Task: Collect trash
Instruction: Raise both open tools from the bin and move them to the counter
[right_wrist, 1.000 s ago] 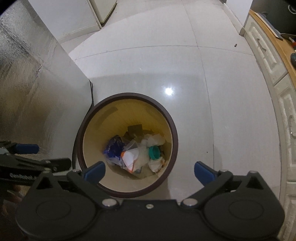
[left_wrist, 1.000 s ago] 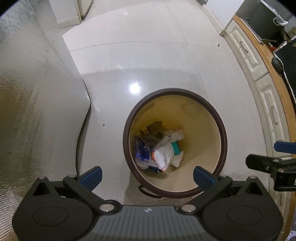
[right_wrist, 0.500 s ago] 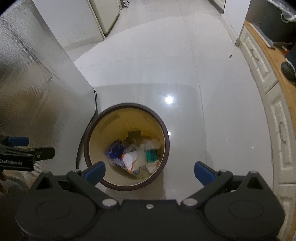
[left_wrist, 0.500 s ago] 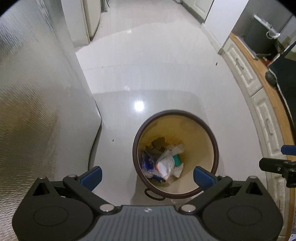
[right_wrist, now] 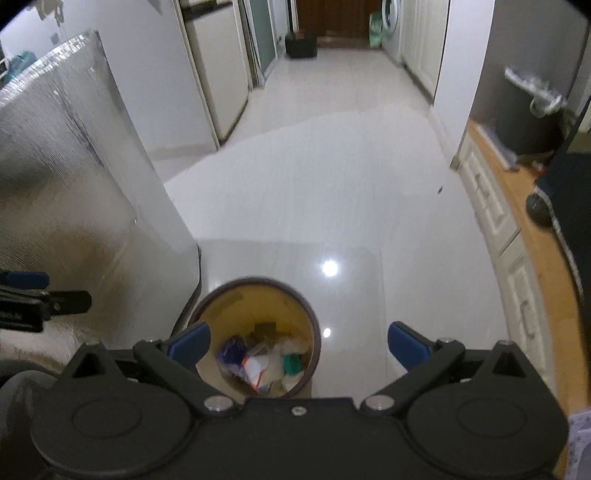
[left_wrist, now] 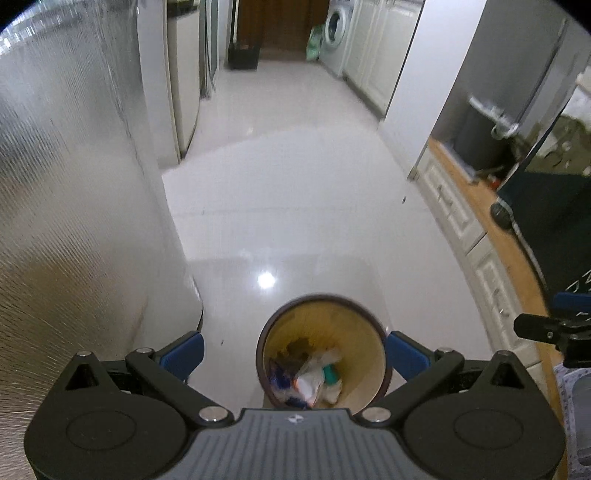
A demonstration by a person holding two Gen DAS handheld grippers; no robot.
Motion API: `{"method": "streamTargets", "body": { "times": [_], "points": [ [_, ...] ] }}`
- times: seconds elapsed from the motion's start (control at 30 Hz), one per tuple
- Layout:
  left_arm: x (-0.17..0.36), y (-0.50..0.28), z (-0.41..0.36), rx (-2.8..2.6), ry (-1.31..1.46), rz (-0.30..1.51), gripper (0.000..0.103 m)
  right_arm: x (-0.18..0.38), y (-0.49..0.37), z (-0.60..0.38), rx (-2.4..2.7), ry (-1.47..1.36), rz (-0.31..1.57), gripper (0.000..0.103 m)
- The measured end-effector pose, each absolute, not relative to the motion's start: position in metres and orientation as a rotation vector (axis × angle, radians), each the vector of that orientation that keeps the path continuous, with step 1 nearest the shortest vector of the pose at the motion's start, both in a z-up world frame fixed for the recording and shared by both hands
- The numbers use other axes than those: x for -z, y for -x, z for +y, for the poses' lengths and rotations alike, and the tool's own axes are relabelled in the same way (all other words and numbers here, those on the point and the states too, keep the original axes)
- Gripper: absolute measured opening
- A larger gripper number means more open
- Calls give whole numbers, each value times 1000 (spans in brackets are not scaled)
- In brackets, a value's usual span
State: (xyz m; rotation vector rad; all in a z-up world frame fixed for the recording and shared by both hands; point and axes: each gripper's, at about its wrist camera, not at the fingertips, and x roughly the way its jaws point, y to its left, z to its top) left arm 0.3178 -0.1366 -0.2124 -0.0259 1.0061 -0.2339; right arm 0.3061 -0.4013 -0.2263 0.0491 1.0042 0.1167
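A round trash bin with a brown rim (left_wrist: 321,297) and yellow inside stands on the white floor, below both grippers; it also shows in the right wrist view (right_wrist: 258,282). Trash (left_wrist: 314,380) lies at its bottom: white plastic, blue wrapper, a teal cap, also in the right wrist view (right_wrist: 266,363). My left gripper (left_wrist: 293,350) is open and empty, high above the bin. My right gripper (right_wrist: 299,345) is open and empty, also high above it. Each gripper shows at the edge of the other's view.
A silver foil-covered panel (left_wrist: 74,221) stands at the left beside the bin. White cabinets with a wooden counter (left_wrist: 476,206) run along the right. The tiled floor (left_wrist: 295,177) leads to a far hallway with a washing machine (left_wrist: 338,26).
Both grippers have risen and tilted up from the bin. The bin looks smaller and lower in both views, and the far hallway has come into sight. Both stay open.
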Motion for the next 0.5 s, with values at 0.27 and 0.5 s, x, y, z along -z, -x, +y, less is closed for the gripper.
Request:
{"method": "streamTargets", "body": {
  "times": [0.27,0.5],
  "points": [
    [157,-285,-137,266,53,866,103,170,-274,-400,-127,-9,823,103],
    [101,-249,-128,274,51,726,103,120,-242,-383,-135,38,660,103]
  ]
}}
